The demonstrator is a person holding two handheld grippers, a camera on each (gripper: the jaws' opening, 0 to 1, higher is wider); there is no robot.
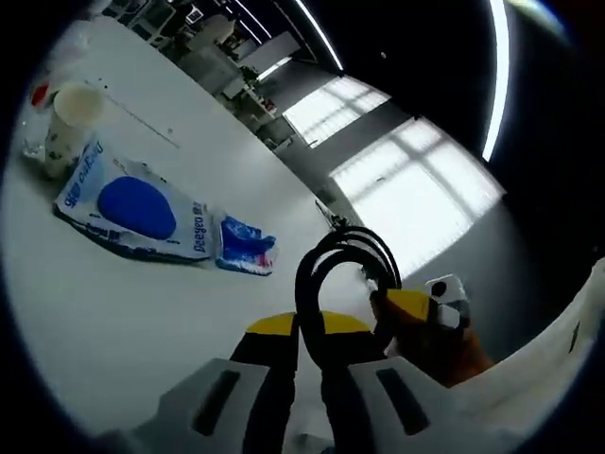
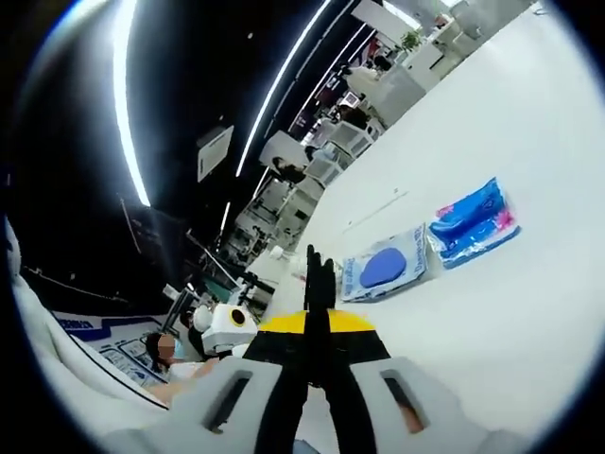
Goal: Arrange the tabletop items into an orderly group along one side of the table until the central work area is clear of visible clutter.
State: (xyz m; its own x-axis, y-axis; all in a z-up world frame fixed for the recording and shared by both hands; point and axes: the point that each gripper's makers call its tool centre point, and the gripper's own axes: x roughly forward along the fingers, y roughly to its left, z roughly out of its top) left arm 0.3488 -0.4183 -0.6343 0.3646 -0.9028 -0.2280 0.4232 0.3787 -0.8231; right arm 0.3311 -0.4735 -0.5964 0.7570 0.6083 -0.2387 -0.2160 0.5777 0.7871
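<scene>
Left gripper view: the left gripper (image 1: 310,333) is pinching a looped black cable (image 1: 342,260) above the white table (image 1: 113,331). The right gripper (image 2: 317,284) is clamping the same cable. Carrying it beside the blue pouch (image 1: 132,206) and cup (image 1: 71,118) seems best.

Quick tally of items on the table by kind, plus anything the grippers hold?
Paper cup: 1
Large white pouch with blue oval: 1
Small blue tissue pack: 1
Clear wrapper beside the cup: 1, blurred, kind uncertain
Black cable loop in left gripper: 1
Total: 5
Right gripper jaws closed, nothing visible between them.
</scene>
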